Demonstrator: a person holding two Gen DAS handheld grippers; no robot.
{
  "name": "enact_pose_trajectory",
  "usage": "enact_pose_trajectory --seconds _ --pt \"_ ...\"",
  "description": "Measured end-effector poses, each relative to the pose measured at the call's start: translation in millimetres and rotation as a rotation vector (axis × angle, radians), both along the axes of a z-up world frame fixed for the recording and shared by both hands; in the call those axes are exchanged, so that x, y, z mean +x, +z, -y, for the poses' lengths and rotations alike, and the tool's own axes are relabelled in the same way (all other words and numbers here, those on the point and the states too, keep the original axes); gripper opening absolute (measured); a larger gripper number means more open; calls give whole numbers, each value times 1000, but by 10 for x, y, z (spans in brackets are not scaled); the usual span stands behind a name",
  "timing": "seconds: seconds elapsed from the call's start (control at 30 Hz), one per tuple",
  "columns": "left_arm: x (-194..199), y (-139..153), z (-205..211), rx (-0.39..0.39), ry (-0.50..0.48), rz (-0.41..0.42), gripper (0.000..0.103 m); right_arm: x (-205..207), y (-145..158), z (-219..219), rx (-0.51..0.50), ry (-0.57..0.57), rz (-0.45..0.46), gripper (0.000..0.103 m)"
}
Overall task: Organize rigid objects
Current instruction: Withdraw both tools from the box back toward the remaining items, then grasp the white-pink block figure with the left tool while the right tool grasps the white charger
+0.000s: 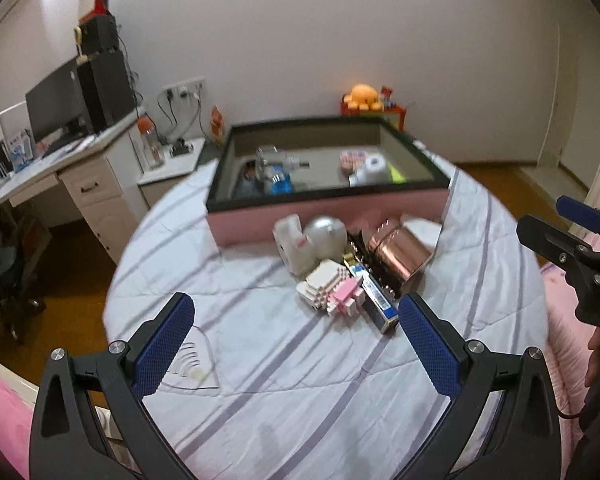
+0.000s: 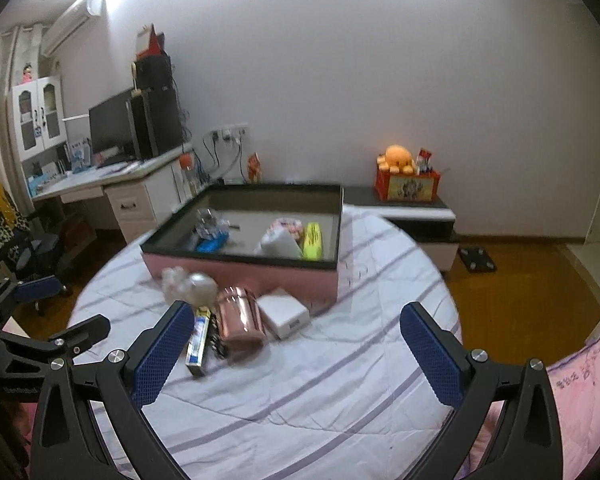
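Grippers hovering wide open and empty, left gripper [image 1: 296,344] and right gripper [image 2: 296,350] are facing loose items [image 1: 352,268] beside the pink box [image 1: 328,222], needing one square, separate pick

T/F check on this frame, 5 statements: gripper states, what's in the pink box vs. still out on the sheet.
1. Both grippers are open and hold nothing. True: the left gripper and the right gripper have their jaws spread with only bedsheet between them.
2. The pink box is empty. False: it already holds a blue-labelled bottle, a yellow-green pack and other items.
3. The rose-gold cylinder lies on its side outside the box. True.
4. The white square box sits inside the pink box. False: it rests on the striped sheet, in front of the pink box's wall.
5. The blue-and-white carton is in the left gripper. False: it lies on the sheet, ungripped.
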State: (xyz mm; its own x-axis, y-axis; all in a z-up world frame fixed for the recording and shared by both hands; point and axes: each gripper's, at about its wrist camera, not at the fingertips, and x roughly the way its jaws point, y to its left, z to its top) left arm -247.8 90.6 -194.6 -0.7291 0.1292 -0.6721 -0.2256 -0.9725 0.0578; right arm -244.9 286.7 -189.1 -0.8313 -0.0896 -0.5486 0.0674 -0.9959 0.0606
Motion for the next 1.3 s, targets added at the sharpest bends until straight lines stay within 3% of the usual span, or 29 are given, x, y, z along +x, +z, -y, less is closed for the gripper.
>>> enact_pose_trajectory --seconds 0.4,0.57,0.93,1.17,1.2,1.3 --pt "-549 -509 -132 4 6 141 103 -350 -441 -206 -26 -12 111 103" --pt "-624 -630 22 28 13 180 103 -453 -526 -205 -30 -3 133 103" --pt "-607 -598 183 41 27 179 103 -561 -683 -88 -33 24 171 103" --pt "-776 -797 -34 -27 9 200 103 -578 -702 -101 -32 34 184 103" --pt "-787 -797 -42 -25 6 194 101 -575 -702 -124 -30 28 184 103" --pt "-818 -763 -35 7 -17 182 79 -576 -709 -165 -34 15 187 103"
